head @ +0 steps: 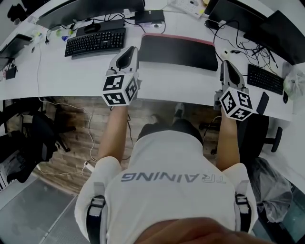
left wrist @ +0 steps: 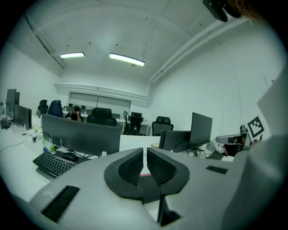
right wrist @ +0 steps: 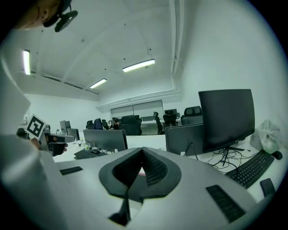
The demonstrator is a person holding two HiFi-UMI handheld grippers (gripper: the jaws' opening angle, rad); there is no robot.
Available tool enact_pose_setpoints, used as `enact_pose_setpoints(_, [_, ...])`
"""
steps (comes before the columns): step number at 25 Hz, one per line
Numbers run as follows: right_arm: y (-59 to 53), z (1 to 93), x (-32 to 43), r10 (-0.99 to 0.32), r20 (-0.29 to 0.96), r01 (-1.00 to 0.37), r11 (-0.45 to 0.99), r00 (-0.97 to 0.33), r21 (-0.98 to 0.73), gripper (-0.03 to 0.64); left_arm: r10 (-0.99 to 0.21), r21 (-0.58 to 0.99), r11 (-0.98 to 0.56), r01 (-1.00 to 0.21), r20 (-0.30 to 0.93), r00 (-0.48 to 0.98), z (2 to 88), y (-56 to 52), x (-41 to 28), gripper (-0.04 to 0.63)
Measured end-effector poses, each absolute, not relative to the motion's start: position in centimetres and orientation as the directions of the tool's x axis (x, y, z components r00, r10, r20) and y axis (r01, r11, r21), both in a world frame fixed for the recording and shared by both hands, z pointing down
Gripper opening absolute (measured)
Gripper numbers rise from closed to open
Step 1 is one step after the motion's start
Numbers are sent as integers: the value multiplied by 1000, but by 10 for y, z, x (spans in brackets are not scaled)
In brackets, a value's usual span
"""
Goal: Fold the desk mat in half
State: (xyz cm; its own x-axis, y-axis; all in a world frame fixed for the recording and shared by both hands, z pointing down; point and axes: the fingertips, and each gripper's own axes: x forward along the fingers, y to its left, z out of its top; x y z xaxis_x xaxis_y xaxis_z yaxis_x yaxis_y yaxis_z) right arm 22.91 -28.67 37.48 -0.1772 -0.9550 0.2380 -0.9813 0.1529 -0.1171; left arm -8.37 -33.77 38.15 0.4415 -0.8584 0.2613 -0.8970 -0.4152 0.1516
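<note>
Desk mat (head: 178,51): dark, pink strip along its far edge, flat on the desk (head: 71,71) | handling: we judge it thin, limp, light and grippy, best pinched at its corners | left gripper (head: 129,52): jaws together, empty, mat just beside at 3 o'clock | right gripper (head: 228,64): jaws together, empty, mat near at 9–10 o'clock

A bare strip of worktop (head: 62,76) is left open along the near edge, in front of the desk mat (head: 178,51). Passage to the left is narrowed by a keyboard (head: 95,42), and to the right by cables (head: 240,51) and a second keyboard (head: 265,79). The far side is closed off by monitors (head: 86,10).
</note>
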Motion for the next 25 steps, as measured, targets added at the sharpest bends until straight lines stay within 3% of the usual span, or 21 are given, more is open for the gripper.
enact_pose_setpoints(11, [-205,291,205,-985,62,-985,159,-163,-72,23,-849,133,-506,-852,100,520,307,-249,-85,51])
enact_pose_setpoints(25, [-168,262,176,-982,8,-981,187,-188,-42,23,-826,112,-555,-824,42,562,281,-214,-89,49])
